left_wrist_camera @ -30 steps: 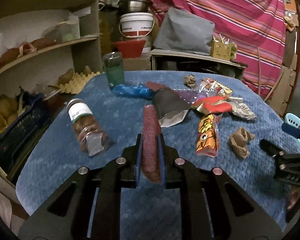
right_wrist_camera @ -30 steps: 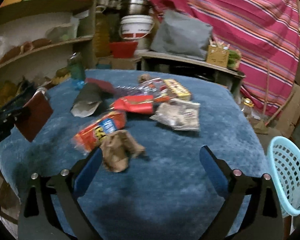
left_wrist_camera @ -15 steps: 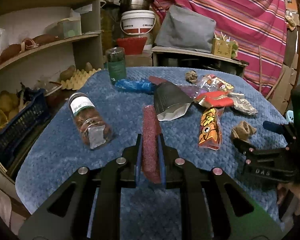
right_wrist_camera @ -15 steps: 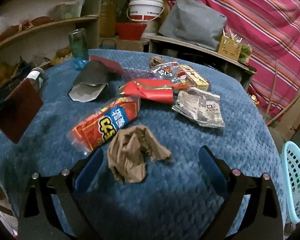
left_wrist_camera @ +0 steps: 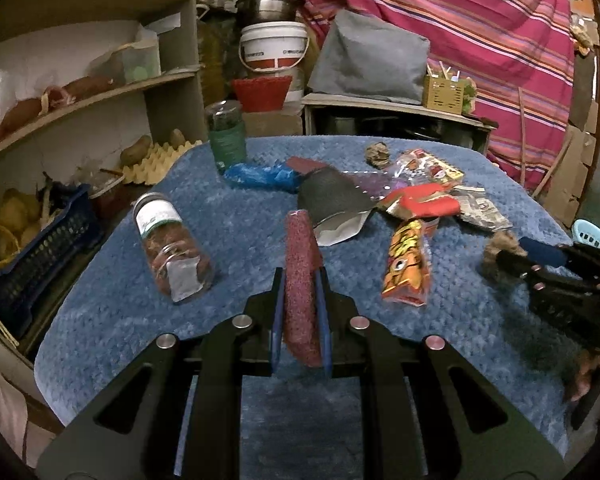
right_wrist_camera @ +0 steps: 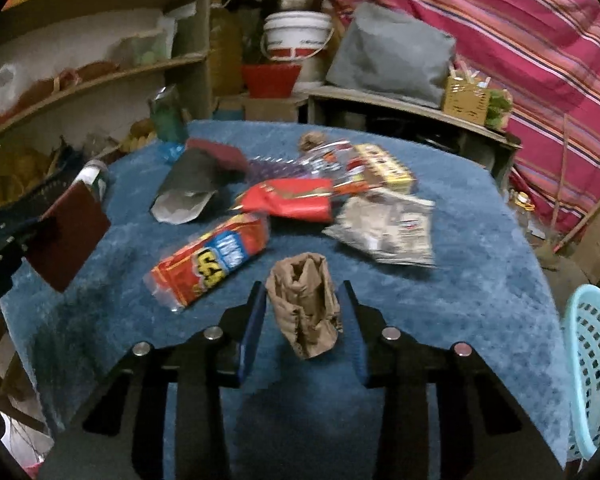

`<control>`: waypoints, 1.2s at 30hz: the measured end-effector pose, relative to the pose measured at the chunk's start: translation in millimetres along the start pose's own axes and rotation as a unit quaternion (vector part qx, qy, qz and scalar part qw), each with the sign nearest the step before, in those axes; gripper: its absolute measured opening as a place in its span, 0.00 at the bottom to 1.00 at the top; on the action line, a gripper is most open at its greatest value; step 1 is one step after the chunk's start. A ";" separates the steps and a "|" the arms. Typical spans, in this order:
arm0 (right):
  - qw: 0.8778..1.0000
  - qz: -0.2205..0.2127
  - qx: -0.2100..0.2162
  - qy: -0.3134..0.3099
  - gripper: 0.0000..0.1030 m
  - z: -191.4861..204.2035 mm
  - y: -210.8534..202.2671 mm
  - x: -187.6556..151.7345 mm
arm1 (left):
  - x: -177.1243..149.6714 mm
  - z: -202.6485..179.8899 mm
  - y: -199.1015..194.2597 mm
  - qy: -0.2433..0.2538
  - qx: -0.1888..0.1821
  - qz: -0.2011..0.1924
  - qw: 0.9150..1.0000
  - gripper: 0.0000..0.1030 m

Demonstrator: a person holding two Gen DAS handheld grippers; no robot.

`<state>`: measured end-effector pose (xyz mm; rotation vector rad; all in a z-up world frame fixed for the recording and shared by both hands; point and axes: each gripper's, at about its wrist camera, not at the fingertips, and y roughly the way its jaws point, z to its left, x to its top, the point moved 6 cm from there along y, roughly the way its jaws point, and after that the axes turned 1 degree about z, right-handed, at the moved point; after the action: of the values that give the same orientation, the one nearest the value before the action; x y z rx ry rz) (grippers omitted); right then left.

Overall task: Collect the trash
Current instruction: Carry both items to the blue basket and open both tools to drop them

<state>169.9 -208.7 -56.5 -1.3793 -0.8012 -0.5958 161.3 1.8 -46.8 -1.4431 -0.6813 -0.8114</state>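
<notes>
The right tongs (right_wrist_camera: 303, 316) have just been closing around a crumpled brown paper wad (right_wrist_camera: 305, 304) on the blue table (right_wrist_camera: 480, 280); light, soft, best squeezed mid-body. The left tongs (left_wrist_camera: 301, 312) pinch a maroon sheet (left_wrist_camera: 300, 276) edge-on

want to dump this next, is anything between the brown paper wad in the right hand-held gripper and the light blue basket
Nothing visible. The crumpled brown paper sits between the right hand-held gripper's jaws, which have just been closing. The light blue basket stands off the table's right edge, with only bare blue table cover between them. The wrappers lie farther back.
</notes>
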 end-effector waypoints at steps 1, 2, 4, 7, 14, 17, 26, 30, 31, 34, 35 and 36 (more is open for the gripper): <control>1.000 -0.004 -0.002 0.004 0.36 -6.0 -3.7 -0.1 | 1.7 -3.5 -1.1 0.002 -0.001 -0.002 1.000 0.13; 1.000 -0.009 -0.006 0.010 0.36 -14.8 -10.1 0.1 | 3.4 -7.6 -2.6 0.004 -0.002 -0.003 1.000 0.13; 0.999 -0.020 -0.018 0.017 0.36 -33.5 -23.5 0.0 | 8.2 -17.4 -7.0 0.009 -0.006 -0.008 1.000 0.13; 0.998 -0.029 -0.042 0.025 0.36 -62.4 -40.1 -0.7 | 14.9 -35.9 -15.1 0.019 -0.014 -0.018 1.000 0.13; 0.992 -0.039 -0.099 0.062 0.36 -138.4 -74.7 -11.1 | 33.8 -90.3 -24.8 0.040 -0.059 -0.033 0.997 0.13; 0.988 -0.041 -0.128 0.077 0.36 -170.9 -90.7 -18.9 | 38.9 -122.5 -24.2 0.057 -0.083 -0.036 0.994 0.13; 0.972 -0.035 -0.203 0.116 0.36 -258.8 -130.1 -48.0 | 50.7 -222.9 -23.6 0.092 -0.166 -0.035 0.981 0.13; 0.965 -0.029 -0.223 0.135 0.36 -290.2 -139.6 -63.6 | 50.2 -265.9 -18.3 0.104 -0.196 -0.024 0.975 0.13; 0.964 -0.028 -0.225 0.138 0.36 -295.3 -140.9 -66.3 | 50.0 -275.6 -17.3 0.106 -0.202 -0.023 0.973 0.13; 0.961 -0.023 -0.234 0.147 0.36 -312.6 -143.6 -74.7 | 50.1 -301.9 -16.1 0.114 -0.218 -0.022 0.969 0.13; 0.960 -0.022 -0.235 0.149 0.36 -315.7 -144.5 -76.7 | 49.8 -313.3 -15.5 0.117 -0.225 -0.021 0.967 0.13; 0.959 -0.021 -0.237 0.151 0.36 -320.0 -144.4 -79.1 | 49.3 -322.7 -14.7 0.122 -0.231 -0.019 0.965 0.13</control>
<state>55.8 -549.2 -31.9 -1.6517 -0.4528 -1.0531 153.9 -322.6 -8.5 -1.7091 -0.3426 -1.2120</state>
